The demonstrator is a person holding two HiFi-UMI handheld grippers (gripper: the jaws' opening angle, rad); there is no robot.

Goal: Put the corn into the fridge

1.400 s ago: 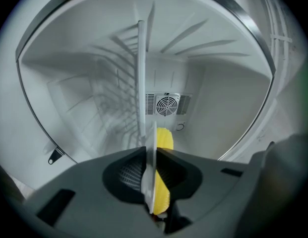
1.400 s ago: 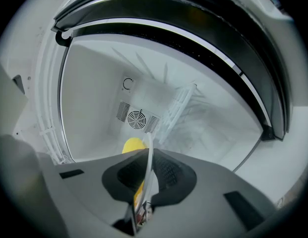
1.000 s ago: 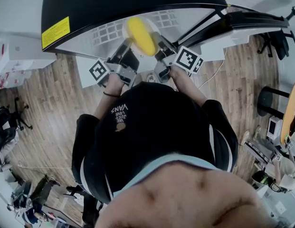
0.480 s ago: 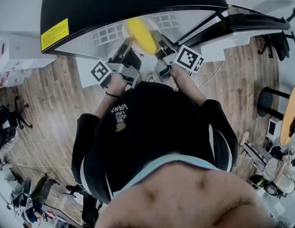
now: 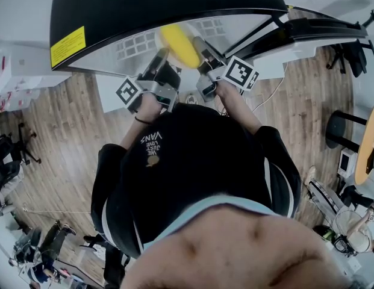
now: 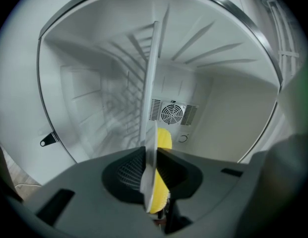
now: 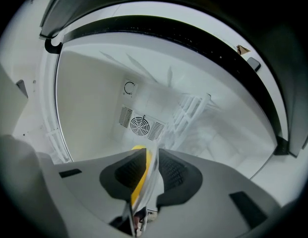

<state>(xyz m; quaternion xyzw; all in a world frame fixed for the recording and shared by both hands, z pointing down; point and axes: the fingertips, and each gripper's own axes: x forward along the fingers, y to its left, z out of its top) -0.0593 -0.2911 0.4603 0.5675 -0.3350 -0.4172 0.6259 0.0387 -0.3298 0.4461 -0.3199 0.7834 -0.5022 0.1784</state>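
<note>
Corn (image 6: 164, 139) on plate (image 6: 154, 83) inside fridge (image 6: 89, 98)
Left tongs (image 6: 151, 152) pinch the plate rim; right tongs (image 7: 153, 151), just opening, stand slightly spread around the opposite rim.

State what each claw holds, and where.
Left claw grips the plate by its rim, corn on it. Right claw: jaws have just been opening, rim between them.

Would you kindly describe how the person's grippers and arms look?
The left gripper and right gripper are grey with dark mesh pads; each carries a white cube with black square markers. The right's jaws have just been opening, with a plate between them. The person wears a black short-sleeved top and a dark wristband.
</note>
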